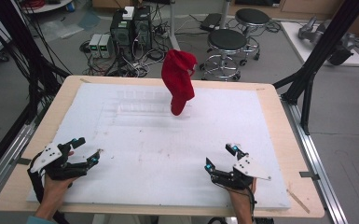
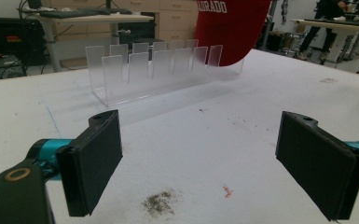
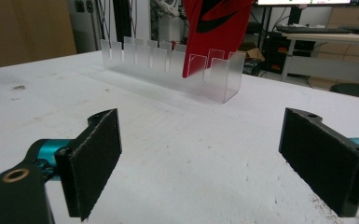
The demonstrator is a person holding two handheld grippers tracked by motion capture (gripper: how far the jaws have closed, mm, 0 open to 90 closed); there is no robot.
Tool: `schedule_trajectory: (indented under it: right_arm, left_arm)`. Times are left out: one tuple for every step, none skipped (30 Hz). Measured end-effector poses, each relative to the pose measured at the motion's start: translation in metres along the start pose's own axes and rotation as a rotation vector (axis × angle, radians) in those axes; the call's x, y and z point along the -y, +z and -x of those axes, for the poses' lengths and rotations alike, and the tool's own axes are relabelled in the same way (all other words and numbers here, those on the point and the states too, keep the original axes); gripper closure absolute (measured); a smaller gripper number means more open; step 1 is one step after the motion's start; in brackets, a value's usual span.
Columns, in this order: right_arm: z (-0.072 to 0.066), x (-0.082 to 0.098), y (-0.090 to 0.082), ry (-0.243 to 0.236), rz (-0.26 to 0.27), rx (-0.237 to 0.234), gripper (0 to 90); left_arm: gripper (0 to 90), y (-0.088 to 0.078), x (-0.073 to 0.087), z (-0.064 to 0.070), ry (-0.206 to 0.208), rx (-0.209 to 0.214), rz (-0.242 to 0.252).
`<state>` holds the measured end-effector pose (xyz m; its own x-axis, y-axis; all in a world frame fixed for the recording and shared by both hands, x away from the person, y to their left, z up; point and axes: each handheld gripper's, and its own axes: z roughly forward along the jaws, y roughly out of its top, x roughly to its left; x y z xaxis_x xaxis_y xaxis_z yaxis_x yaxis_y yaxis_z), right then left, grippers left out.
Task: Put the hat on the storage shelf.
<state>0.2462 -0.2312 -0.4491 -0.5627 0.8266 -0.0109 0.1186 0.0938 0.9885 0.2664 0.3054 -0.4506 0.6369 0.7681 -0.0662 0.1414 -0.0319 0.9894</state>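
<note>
Both grippers, the left gripper (image 1: pixel 85 150) and the right gripper (image 1: pixel 220 157), are held released and empty low over the white board (image 1: pixel 135 154), so a reach forward is judged next, toward the red cap (image 1: pixel 178 80) perched on the clear slotted rack (image 2: pixel 158 70) well ahead.

Red cap, clear rack, white board, black claws.

We see a red cap (image 1: pixel 179 79) with white lettering on one side and a black swoosh-like mark on the other, standing in a colourless, see-through slotted rack (image 2: pixel 161 70). The desk (image 1: pixel 279 121) has a pale wood rim under a white board (image 1: pixel 168 154) flecked with faint brown-grey smudges and one small pinkish speck. The left claw (image 1: pixel 85 150) and right claw (image 1: pixel 222 157) are black with teal joints, dark foam pads and a light grey plate on top. Behind stand round stools (image 1: pixel 227 41) with black seats on chrome legs, on a grey floor (image 1: pixel 345 116).
</note>
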Motion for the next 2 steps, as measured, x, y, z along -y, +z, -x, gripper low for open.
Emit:
schedule_trajectory:
  right_arm:
    - [0.0004,0.0003,-0.0003,0.006,0.0,0.002,12.0]
    - [0.0012,0.001,-0.001,0.015,0.004,0.001,12.0]
  left_arm:
    - [14.8,0.0,0.0,-0.0001,0.0,0.0,0.0]
    - [14.8,0.0,0.0,-0.0001,-0.001,-0.001,0.001]
